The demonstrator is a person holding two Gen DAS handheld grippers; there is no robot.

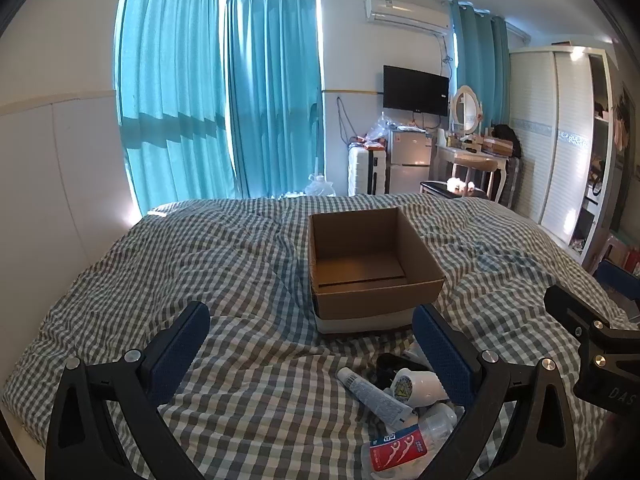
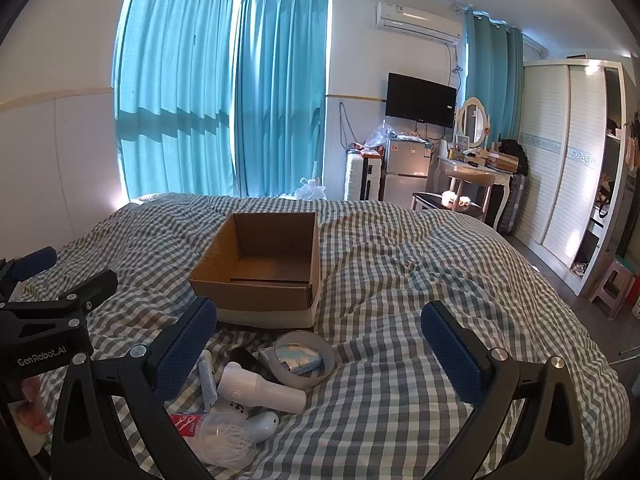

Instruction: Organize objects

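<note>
An open, empty cardboard box (image 1: 372, 264) (image 2: 260, 264) sits on the checked bed cover. In front of it lies a small heap: a white tube (image 1: 372, 394), a white bottle (image 2: 260, 388), a clear floss jar with a red label (image 1: 400, 446) (image 2: 216, 436), a tape roll (image 2: 316, 378) with a pale blue packet (image 2: 296, 358) inside it, and a black item (image 1: 390, 364). My left gripper (image 1: 310, 316) hovers open to the left of the heap. My right gripper (image 2: 320, 312) hovers open over its right side. Neither holds anything.
The bed cover (image 2: 400, 280) spreads wide to the right and behind the box. A white wall (image 1: 60, 180) runs along the bed's left. Past the foot stand a small fridge (image 2: 406, 176), a dressing table (image 2: 472, 172) and a wardrobe (image 2: 560, 160). A hand (image 2: 30, 404) holds the left gripper.
</note>
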